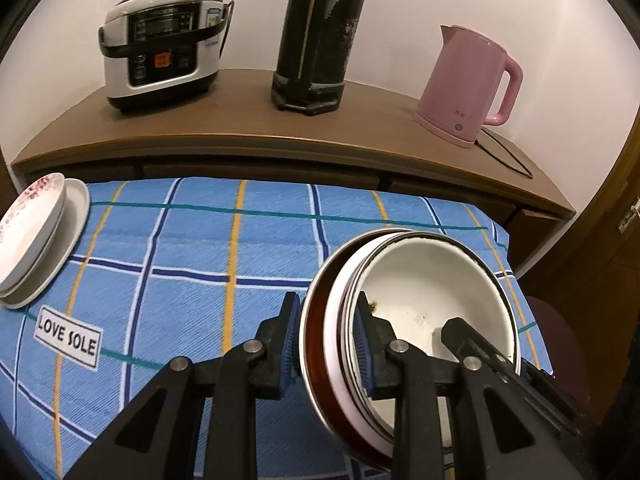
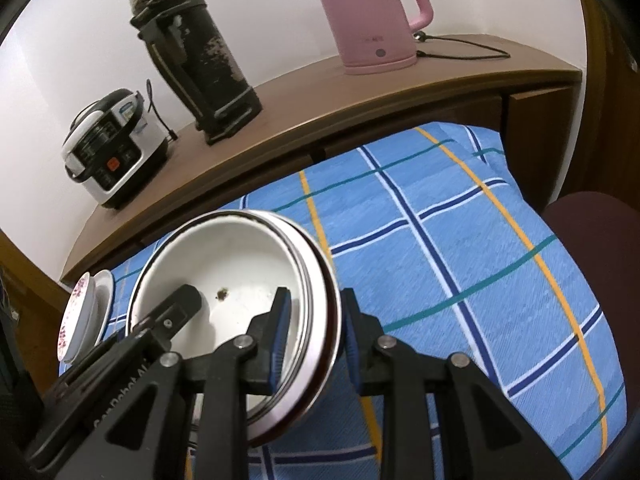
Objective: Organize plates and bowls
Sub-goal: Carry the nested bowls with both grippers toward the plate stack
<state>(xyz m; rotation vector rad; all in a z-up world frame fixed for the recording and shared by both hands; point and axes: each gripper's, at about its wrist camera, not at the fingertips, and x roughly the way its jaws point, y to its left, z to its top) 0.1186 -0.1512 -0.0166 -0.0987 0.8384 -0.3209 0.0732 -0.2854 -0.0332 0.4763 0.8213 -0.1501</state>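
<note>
Both grippers, left (image 1: 326, 332) and right (image 2: 314, 326), clamp their jaws on opposite rims of nested bowls (image 1: 424, 280), held above the checked cloth (image 1: 200, 248). Glossy white inside, speckled with crumbs, dark-red outside.

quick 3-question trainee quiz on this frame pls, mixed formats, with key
1. True or false: the nested stack of bowls is held by one gripper only.
2. Multiple choice: what stands on the wooden shelf between the rice cooker and the pink kettle?
A. a black thermos
B. a toaster
C. a blender
3. Short answer: where are the stacked plates, seen from the left wrist?

Key
1. False: the left gripper and the right gripper each clamp the stack's rim, on opposite sides.
2. A
3. At the left edge of the blue checked cloth.
</note>
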